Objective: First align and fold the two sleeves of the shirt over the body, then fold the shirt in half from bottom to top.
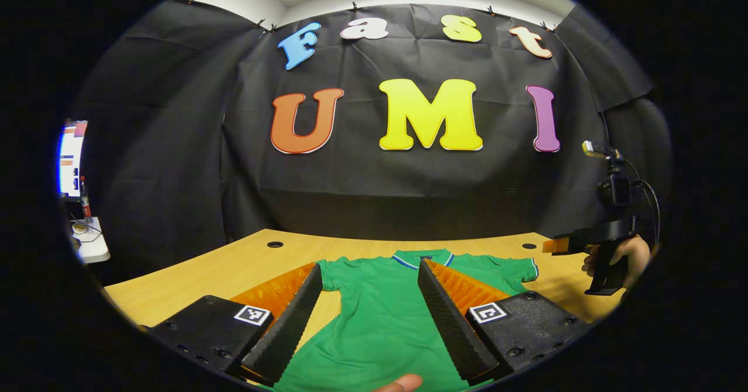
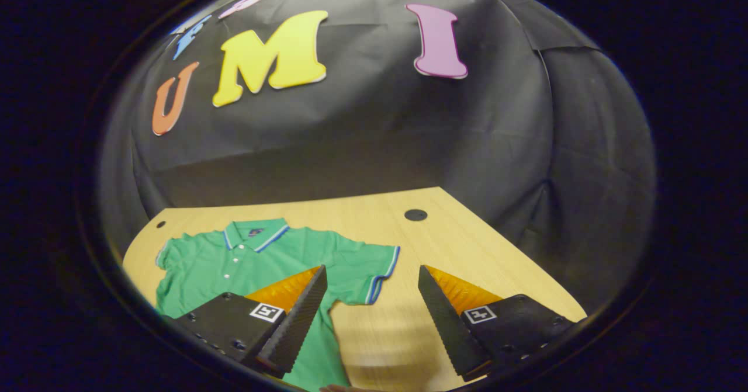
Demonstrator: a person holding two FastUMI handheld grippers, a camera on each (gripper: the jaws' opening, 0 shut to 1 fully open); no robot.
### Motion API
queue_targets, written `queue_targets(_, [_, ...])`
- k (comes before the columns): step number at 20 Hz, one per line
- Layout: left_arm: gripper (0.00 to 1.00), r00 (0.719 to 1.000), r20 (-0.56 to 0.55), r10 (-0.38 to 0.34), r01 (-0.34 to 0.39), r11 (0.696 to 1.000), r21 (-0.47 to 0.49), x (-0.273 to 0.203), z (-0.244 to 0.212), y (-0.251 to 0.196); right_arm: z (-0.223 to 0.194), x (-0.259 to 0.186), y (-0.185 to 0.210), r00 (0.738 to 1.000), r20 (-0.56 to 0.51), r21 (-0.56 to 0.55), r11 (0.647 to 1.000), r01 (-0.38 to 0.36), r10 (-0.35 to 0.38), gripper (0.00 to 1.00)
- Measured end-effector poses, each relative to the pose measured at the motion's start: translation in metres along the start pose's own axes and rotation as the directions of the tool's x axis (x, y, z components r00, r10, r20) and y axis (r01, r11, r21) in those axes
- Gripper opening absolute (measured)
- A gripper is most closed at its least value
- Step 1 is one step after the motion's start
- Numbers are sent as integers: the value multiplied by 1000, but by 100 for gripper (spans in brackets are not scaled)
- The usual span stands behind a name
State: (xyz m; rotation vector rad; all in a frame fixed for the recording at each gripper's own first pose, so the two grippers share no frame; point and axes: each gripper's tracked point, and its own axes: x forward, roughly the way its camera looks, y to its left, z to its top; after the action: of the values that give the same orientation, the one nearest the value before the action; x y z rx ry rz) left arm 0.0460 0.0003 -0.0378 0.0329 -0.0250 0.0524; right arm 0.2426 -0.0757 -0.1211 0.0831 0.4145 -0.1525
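A green polo shirt (image 1: 374,310) with a blue and white trimmed collar lies flat, front up, on the wooden table (image 1: 222,263). My left gripper (image 1: 370,266) hovers open above the shirt's body, fingers spread wide with nothing between them. In the left gripper view the right gripper (image 1: 570,245) is held by a hand at the far right, beyond the shirt's sleeve (image 1: 514,266). In the right gripper view the shirt (image 2: 263,257) lies spread with both short sleeves out; my right gripper (image 2: 372,272) is open above the table, just beside the near sleeve (image 2: 368,269).
Cable holes (image 2: 415,214) sit in the tabletop near its far edge. A small white stand with a bottle (image 1: 86,205) and a screen (image 1: 71,158) stands off the table to the left. A fingertip (image 1: 403,384) shows at the bottom of the left gripper view.
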Motion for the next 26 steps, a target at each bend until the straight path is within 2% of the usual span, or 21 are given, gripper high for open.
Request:
queue_targets(2, [100, 1000, -9, 10, -10, 1000, 1, 5, -7, 5, -18, 27, 2, 996, -85, 17, 1000, -9, 10, 94])
queue_targets(4, [100, 999, -39, -11, 10, 1000, -11, 9, -17, 1, -29, 42, 7, 992, -127, 33, 999, -19, 23, 92])
queue_targets(6, [100, 998, -48, -36, 38, 999, 36, 10, -22, -6, -35, 51, 11, 988, -154, 33, 999, -15, 20, 86])
queue_targets(8, [100, 999, -50, -13, 18, 996, 90, 12, -25, 0, -41, 58, 21, 983, -181, 38, 999, -32, 39, 86])
queue_targets(9, [100, 998, -51, -22, 26, 995, 96, 13, -28, -3, -44, 62, 26, 980, -193, 37, 998, -43, 49, 81])
queue_targets(12, [100, 996, -31, -80, 82, 995, 60, 14, -27, -18, -49, 72, 27, 978, -210, 18, 1000, -8, 12, 76])
queue_targets(13, [100, 996, -32, -77, 79, 995, 56, 15, -28, -15, -51, 73, 30, 975, -221, 36, 999, -15, 22, 63])
queue_targets(14, [100, 996, -39, -77, 79, 995, 54, 16, -30, -14, -54, 73, 32, 971, -236, 49, 999, -17, 28, 56])
queue_targets(16, [100, 996, -50, -71, 73, 996, 48, 18, -35, -13, -53, 78, 24, 974, -226, 54, 998, 11, 1, 51])
queue_targets(17, [100, 996, -58, -65, 67, 997, 45, 19, -36, -10, -51, 76, 25, 975, -224, 55, 998, 16, -3, 36])
queue_targets(20, [100, 996, -78, -53, 56, 997, 45, 21, -42, -8, -53, 76, 30, 976, -219, 30, 1000, -4, 11, 25])
queue_targets(21, [100, 996, -78, -50, 54, 997, 47, 21, -41, -7, -52, 79, 34, 976, -218, 28, 1000, -11, 17, 7])
queue_targets(22, [100, 996, -77, -48, 52, 998, 47, 22, -41, -5, -54, 77, 36, 974, -226, 22, 1000, -21, 25, 7])
queue_targets(23, [100, 996, -77, -47, 50, 998, 45, 22, -41, -4, -50, 71, 36, 972, -232, 19, 1000, -25, 29, 3])
queue_targets(26, [100, 996, -78, -39, 42, 998, 41, 22, -40, -1, -45, 72, 39, 974, -225, -20, 999, -29, 24, 3])
